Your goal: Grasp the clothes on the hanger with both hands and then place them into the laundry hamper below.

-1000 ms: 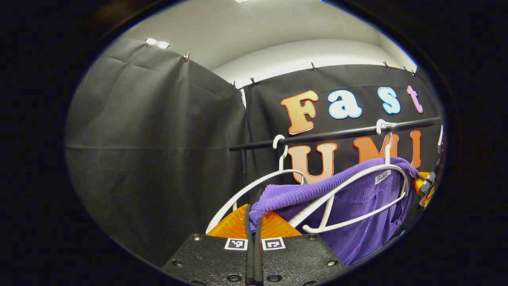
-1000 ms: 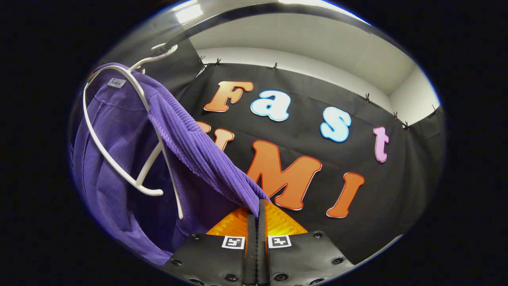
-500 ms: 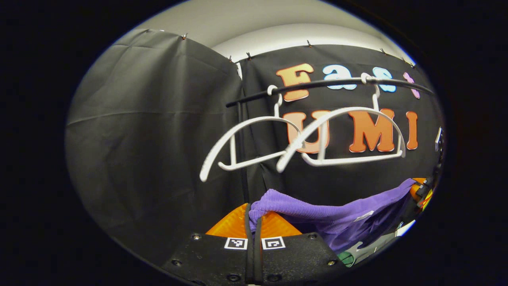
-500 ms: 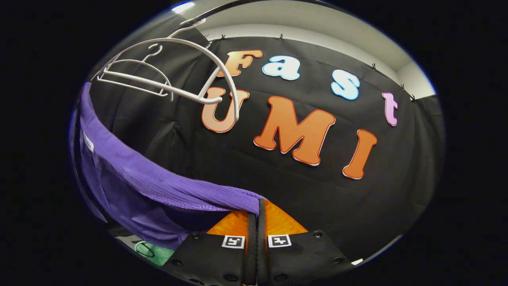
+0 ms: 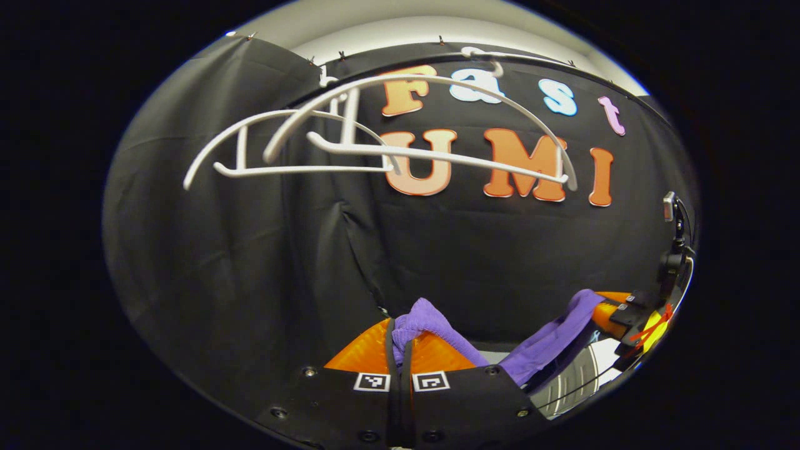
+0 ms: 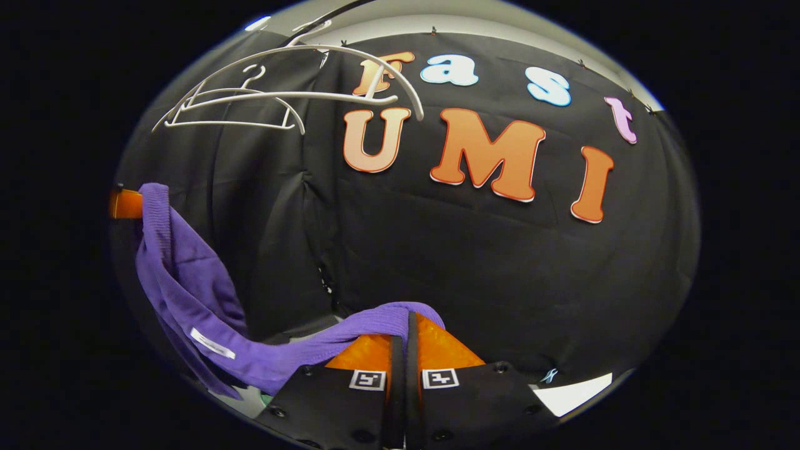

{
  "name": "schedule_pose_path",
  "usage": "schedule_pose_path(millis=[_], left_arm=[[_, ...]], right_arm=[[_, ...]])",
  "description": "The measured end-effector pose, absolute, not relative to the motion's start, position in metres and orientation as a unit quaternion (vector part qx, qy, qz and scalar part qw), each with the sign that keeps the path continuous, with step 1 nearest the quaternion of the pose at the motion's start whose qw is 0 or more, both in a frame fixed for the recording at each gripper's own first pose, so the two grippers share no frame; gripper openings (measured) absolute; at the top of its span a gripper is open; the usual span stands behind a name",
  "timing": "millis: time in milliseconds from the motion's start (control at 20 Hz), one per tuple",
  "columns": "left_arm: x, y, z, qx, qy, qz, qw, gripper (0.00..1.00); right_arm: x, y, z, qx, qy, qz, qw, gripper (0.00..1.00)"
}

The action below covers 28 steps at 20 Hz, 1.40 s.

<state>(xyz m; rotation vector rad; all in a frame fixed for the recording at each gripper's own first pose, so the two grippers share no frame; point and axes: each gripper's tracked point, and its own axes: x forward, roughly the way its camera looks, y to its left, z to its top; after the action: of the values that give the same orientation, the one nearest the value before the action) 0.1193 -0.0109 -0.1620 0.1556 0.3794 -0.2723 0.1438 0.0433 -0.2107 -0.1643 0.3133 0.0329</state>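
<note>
Both grippers have dropped further: the white hangers (image 5: 400,119) now sit high above, bare. Left gripper (image 5: 398,334) and right gripper (image 6: 405,328) each pinch the purple garment (image 6: 187,281), sagging between them.

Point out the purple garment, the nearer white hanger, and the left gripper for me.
purple garment (image 6: 187,275), right gripper view, on the hanging fold of its fabric.
nearer white hanger (image 5: 437,156), left gripper view, on its lower bar.
left gripper (image 5: 398,334), left gripper view, midway between its fingertips, where the cloth is pinched.
</note>
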Motion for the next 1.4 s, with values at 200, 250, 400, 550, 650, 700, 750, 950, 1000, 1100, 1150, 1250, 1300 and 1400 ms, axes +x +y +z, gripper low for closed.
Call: schedule_pose_path(millis=[200,250,400,550,650,700,750,950,1000,1100,1150,1250,1300,1400], left_arm=[[0.114,-0.057,-0.195,0.051,0.222,-0.163,0.96,0.0],[0.117,-0.069,-0.207,0.045,0.232,-0.167,0.957,0.0],[0.107,-0.081,-0.237,0.038,0.265,-0.176,0.947,0.0],[0.103,-0.088,-0.268,0.032,0.298,-0.176,0.937,0.0],[0.1,-0.088,-0.293,0.031,0.327,-0.17,0.929,0.0],[0.099,-0.087,-0.306,0.032,0.339,-0.165,0.926,0.0],[0.097,-0.086,-0.32,0.032,0.352,-0.16,0.922,0.0],[0.091,-0.066,-0.377,0.033,0.411,-0.131,0.902,0.0],[0.089,-0.062,-0.391,0.036,0.424,-0.124,0.897,0.01],[0.085,-0.052,-0.421,0.038,0.449,-0.113,0.886,0.0],[0.084,-0.05,-0.433,0.039,0.461,-0.108,0.88,0.01],[0.082,-0.044,-0.462,0.046,0.482,-0.098,0.869,0.01],[0.079,-0.041,-0.477,0.046,0.496,-0.092,0.862,0.0],[0.067,-0.035,-0.508,0.043,0.533,-0.072,0.842,0.0]], right_arm=[[0.137,0.037,-0.232,-0.049,0.185,0.007,0.982,0.08],[0.136,0.034,-0.238,-0.043,0.192,0.003,0.981,0.08],[0.128,0.023,-0.258,-0.02,0.216,-0.012,0.976,0.08],[0.123,0.016,-0.282,0.008,0.244,-0.028,0.969,0.08],[0.117,0.015,-0.3,0.018,0.26,-0.036,0.965,0.08],[0.117,0.017,-0.311,0.019,0.268,-0.037,0.963,0.08],[0.117,0.02,-0.324,0.019,0.279,-0.036,0.96,0.08],[0.115,0.028,-0.382,0.013,0.338,-0.025,0.941,0.08],[0.12,0.029,-0.4,0.012,0.352,-0.024,0.936,0.08],[0.12,0.033,-0.432,0.005,0.38,-0.019,0.925,0.08],[0.12,0.036,-0.447,0.004,0.394,-0.017,0.919,0.08],[0.115,0.041,-0.474,0.006,0.421,-0.017,0.907,0.08],[0.109,0.042,-0.488,0.007,0.438,-0.02,0.899,0.08],[0.101,0.041,-0.518,0.012,0.473,-0.025,0.881,0.08]])
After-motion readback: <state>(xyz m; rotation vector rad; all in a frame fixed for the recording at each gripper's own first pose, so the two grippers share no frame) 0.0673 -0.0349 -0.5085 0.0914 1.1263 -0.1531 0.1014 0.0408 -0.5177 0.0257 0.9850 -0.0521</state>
